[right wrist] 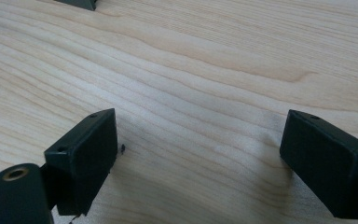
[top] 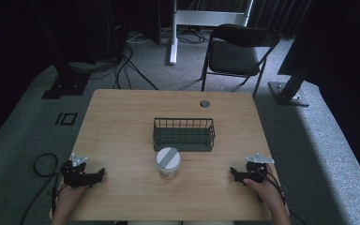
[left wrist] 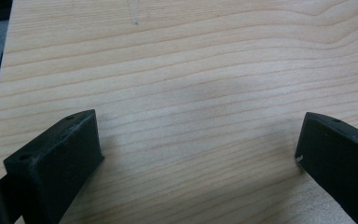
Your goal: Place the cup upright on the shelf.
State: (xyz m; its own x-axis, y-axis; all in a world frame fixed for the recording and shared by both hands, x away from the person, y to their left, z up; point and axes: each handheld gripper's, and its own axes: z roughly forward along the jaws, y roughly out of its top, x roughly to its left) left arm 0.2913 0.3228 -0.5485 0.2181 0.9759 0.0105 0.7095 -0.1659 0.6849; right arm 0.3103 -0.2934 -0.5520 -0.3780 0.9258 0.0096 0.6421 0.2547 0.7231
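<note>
Standing between the wide-open left gripper [top: 98, 174] and right gripper [top: 234, 173], the jar [top: 168, 162] touches neither

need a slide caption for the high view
Left tool and right tool rest open on the wooden table, flanking a lidded jar before a wire basket.

Jar [top: 168, 163] label too small to read.

Dim lab or studio recording space, grey carpet floor [top: 23, 126], black curtains [top: 342, 51], loose cables [top: 122, 65] around stand bases, folding chair [top: 236, 51], lone wooden table [top: 122, 117], white frame [top: 206, 18] behind.
</note>
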